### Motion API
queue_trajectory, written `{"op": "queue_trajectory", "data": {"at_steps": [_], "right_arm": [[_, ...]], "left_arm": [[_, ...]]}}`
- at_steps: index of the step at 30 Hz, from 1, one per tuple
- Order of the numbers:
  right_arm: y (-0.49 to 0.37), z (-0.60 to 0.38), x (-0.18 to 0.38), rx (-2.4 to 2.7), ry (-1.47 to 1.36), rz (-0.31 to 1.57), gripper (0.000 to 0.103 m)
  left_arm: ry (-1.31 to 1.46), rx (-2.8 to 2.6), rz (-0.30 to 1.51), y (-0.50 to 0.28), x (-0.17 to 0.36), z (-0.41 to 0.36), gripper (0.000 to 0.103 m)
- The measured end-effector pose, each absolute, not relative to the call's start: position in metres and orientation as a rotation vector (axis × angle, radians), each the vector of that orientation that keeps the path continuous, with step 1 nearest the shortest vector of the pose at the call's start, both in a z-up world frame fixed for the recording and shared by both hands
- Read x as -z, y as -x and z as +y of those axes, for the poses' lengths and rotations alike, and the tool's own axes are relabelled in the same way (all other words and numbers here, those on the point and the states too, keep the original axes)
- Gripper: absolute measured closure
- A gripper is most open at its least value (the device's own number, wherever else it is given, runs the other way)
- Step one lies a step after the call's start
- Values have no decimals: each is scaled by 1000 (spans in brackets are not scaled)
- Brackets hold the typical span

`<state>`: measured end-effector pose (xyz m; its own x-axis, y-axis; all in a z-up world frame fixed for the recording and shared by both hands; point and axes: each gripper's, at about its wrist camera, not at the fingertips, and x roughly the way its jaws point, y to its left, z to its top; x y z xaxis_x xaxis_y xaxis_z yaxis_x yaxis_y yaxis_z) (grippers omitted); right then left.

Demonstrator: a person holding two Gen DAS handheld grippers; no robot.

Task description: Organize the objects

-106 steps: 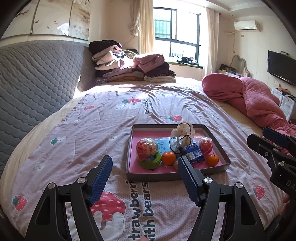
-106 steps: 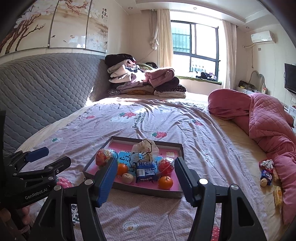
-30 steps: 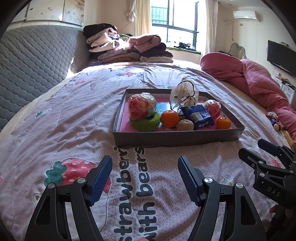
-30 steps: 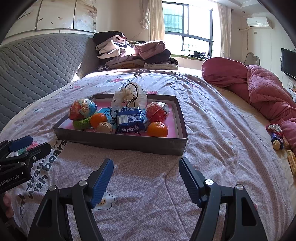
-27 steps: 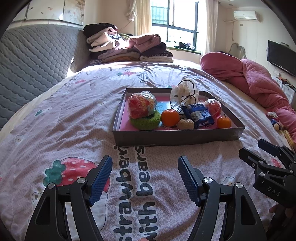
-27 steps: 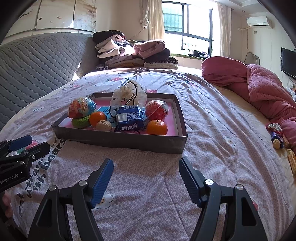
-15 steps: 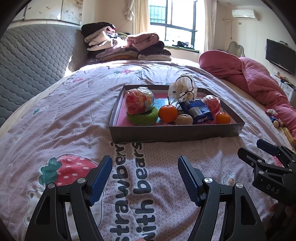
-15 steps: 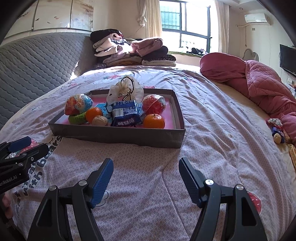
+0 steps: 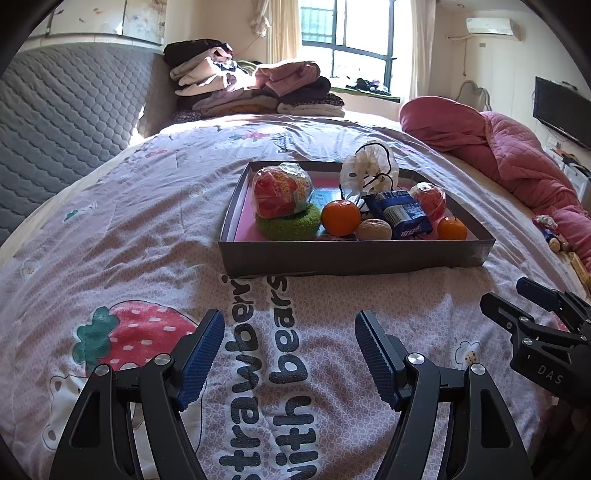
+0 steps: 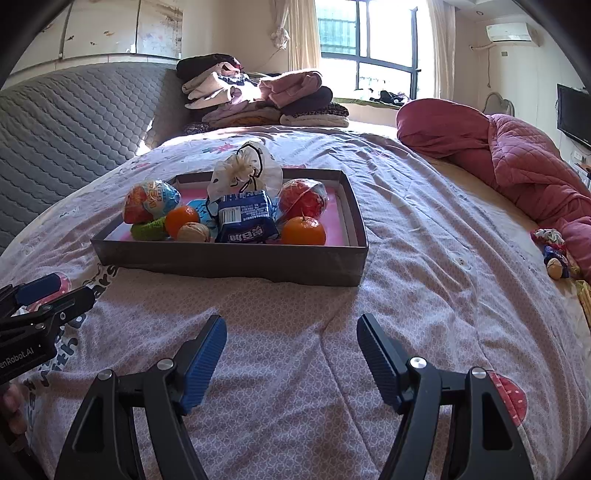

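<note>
On the bed [image 9: 155, 206], the tray [image 9: 351, 254] of things to be organized lies just beyond both tongs. The left gripper [image 9: 290, 350] and right gripper [image 10: 291, 354] are spread wide, empty. On soft bedding the tray could be tipped, and an orange [image 10: 303, 230] rolled. Only the right view shows small things [image 10: 554, 254] stranded far right beside the pink quilt [image 10: 517, 162]

We are in a home bedroom; a bed [image 9: 147, 221] with a strawberry-print cover fills the view, backed by a quilted grey headboard [image 9: 62, 103]; folded clothes [image 9: 251, 88] are stacked by the window [image 9: 343, 40], a pink quilt [image 9: 498, 147] lies bunched at one side, and a television [image 9: 561, 107] and air conditioner [image 9: 491, 27] hang on the wall.
</note>
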<state>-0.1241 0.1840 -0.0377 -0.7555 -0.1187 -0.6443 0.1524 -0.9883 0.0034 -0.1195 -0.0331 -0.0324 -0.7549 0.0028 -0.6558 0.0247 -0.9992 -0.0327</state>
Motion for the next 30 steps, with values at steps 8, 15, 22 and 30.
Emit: {"op": "queue_trajectory", "data": {"at_steps": [8,15,22,30], "right_arm": [[125,183,38,2813,-1028,79,30],[127,184,39,2808,-1035,77,30],[128,183,41,2805,-1045,78,30],[128,182,42,2806,-1050,83,30]], "left_arm": [[-1093,2934,68,119,33,-34,28],[-1096,2926,62,121,33,-35,28],[-1098,2923,65,123,32,-36,28],[-1086,2931,70,124,31,-37,28]]}}
